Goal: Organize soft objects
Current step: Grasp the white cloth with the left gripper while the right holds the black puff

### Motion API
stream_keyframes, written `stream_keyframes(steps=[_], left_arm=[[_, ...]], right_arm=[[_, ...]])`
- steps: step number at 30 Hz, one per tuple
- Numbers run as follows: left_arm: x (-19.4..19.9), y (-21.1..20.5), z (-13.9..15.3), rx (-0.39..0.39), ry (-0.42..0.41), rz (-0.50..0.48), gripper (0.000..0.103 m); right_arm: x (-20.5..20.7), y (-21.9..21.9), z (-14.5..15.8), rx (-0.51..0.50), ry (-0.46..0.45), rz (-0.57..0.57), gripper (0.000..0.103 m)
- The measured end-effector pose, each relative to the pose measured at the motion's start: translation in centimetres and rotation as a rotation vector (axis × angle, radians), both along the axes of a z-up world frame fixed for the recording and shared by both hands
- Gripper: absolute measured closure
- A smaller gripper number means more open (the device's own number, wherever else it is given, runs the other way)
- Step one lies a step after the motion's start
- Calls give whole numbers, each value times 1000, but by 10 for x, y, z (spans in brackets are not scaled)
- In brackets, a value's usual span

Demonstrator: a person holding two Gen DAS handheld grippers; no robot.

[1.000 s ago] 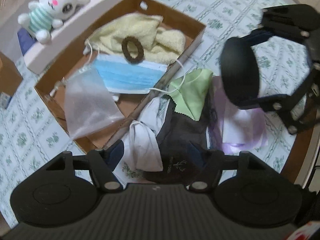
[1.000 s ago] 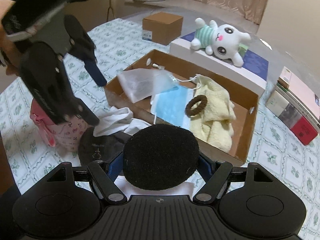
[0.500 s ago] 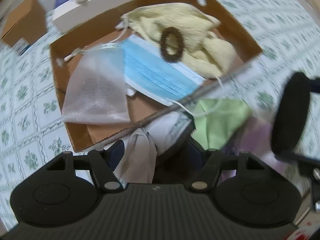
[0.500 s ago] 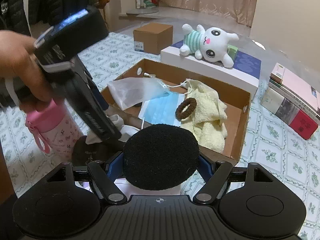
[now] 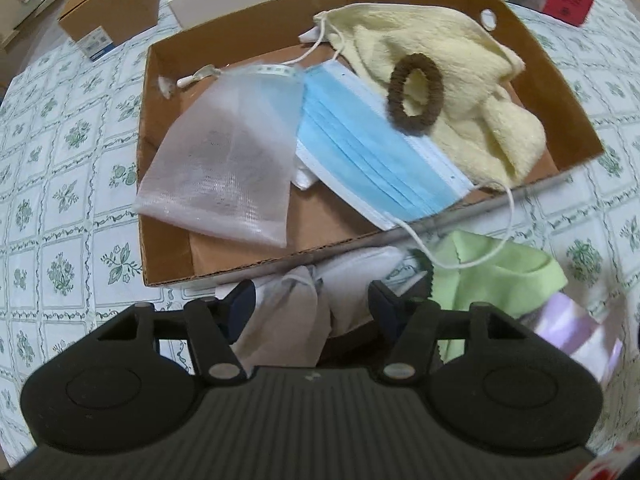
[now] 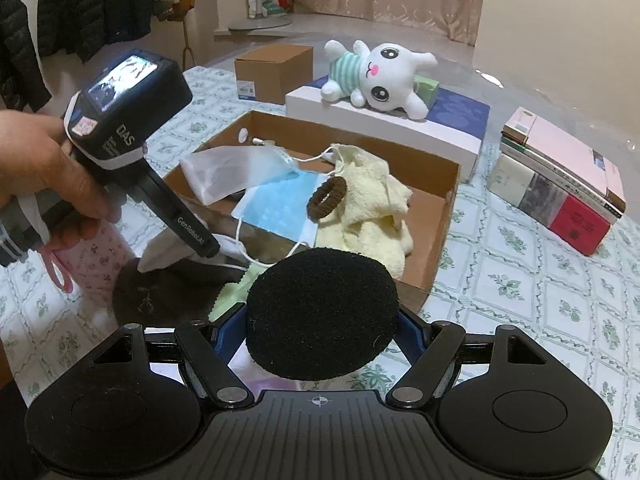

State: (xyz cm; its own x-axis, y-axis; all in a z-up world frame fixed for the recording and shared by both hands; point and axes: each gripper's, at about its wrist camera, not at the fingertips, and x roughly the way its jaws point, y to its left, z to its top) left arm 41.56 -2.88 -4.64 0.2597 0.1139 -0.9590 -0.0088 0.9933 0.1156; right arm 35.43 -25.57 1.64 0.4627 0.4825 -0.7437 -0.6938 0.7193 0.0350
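A cardboard box point(image 5: 168, 64) point(image 6: 448, 216) holds a white mesh bag point(image 5: 224, 160), a blue face mask point(image 5: 368, 160), a yellow towel point(image 5: 472, 80) and a brown hair tie point(image 5: 416, 94). In front of the box lie a white cloth point(image 5: 288, 328), a green cloth point(image 5: 496, 280), a dark cloth point(image 6: 168, 288) and a purple item point(image 5: 572, 332). My left gripper point(image 5: 312, 300) is open, its jaws either side of the white cloth. My right gripper point(image 6: 320, 320) is shut on a black round sponge pad point(image 6: 320, 312), held above the table near the box's front edge.
A plush bunny point(image 6: 380, 76) lies on a white flat box point(image 6: 400, 128) behind the cardboard box. A small carton point(image 6: 272, 68) is at the back, books point(image 6: 560, 184) at the right, a pink bottle point(image 6: 96, 264) at the left.
My left gripper swung left and lowered onto the white cloth in front of the box. My right gripper kept its hold on the black pad and rose slightly.
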Motion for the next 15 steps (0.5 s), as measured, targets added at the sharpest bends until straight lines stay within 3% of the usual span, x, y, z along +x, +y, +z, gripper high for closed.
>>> stream_keyframes(steps=[4,15], left_arm=[[-1,0,-8,3,10,12,44],[-6,0,-16,16,8,12,85]], right_arm=[[-1,-3,-2,-19,-2,-3,27],[-1,-15,-14,-95,10,-52,27]])
